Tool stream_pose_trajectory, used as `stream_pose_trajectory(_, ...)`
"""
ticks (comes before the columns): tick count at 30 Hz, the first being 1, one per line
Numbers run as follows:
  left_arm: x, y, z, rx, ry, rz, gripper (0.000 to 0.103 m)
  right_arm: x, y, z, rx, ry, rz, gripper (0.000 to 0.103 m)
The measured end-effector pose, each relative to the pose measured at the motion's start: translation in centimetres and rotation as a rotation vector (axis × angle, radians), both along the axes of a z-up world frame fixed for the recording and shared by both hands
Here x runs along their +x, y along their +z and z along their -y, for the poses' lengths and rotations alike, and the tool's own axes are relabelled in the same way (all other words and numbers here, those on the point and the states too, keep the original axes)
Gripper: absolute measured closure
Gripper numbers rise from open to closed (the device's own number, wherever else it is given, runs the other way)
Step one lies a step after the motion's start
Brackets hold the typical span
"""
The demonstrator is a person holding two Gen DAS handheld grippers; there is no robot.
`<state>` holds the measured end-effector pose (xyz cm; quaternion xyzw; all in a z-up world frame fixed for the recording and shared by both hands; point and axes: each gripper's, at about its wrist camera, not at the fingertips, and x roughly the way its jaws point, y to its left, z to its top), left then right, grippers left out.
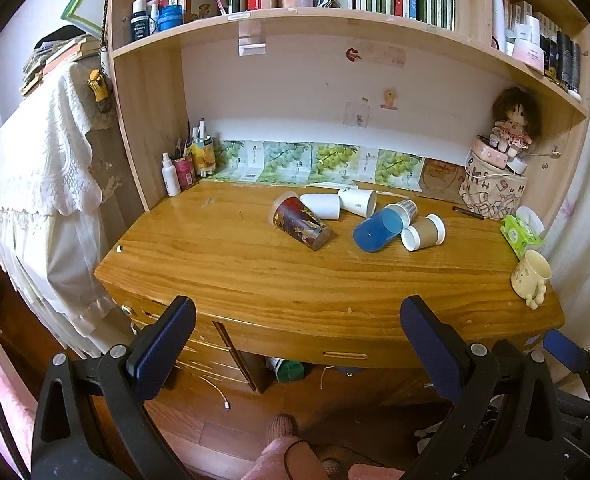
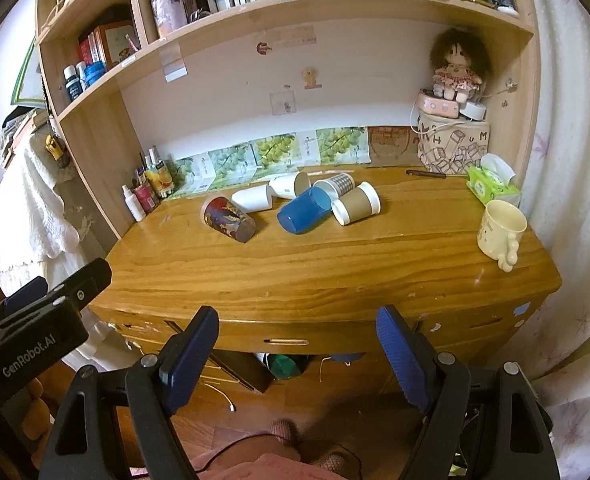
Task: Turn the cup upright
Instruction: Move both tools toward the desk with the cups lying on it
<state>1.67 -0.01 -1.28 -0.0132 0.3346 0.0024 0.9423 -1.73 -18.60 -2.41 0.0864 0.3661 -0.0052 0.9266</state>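
Several cups lie on their sides near the back middle of the wooden desk (image 1: 255, 276): a dark red patterned cup (image 1: 301, 222) (image 2: 229, 219), two white cups (image 1: 322, 205) (image 1: 358, 201), a blue cup (image 1: 379, 229) (image 2: 305, 210), a checked cup (image 1: 406, 209) (image 2: 339, 183) and a brown paper cup (image 1: 423, 232) (image 2: 357, 203). My left gripper (image 1: 297, 310) is open and empty, in front of the desk's front edge. My right gripper (image 2: 297, 320) is open and empty, also short of the desk.
A cream mug (image 1: 531, 276) (image 2: 501, 232) stands upright at the desk's right edge beside a green tissue pack (image 2: 491, 184). A doll (image 2: 457, 70) sits on boxes at the back right. Bottles (image 1: 183, 164) stand at the back left. Bookshelves hang above.
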Motion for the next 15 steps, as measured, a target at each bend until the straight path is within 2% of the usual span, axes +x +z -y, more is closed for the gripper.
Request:
stream_pose_trajectory(8,1.4,-0.5,0.4,-0.008,-0.023,-0.031,0.001,1.0,-0.5,0.4,0.004,-0.024,-0.034,0.021)
stream_pose_trajectory(15,4.3,-1.2,0.5,-0.012,-0.036,-0.074,0.001,3.3,-1.2,0.5,0.008,-0.032,-0.080,0.021)
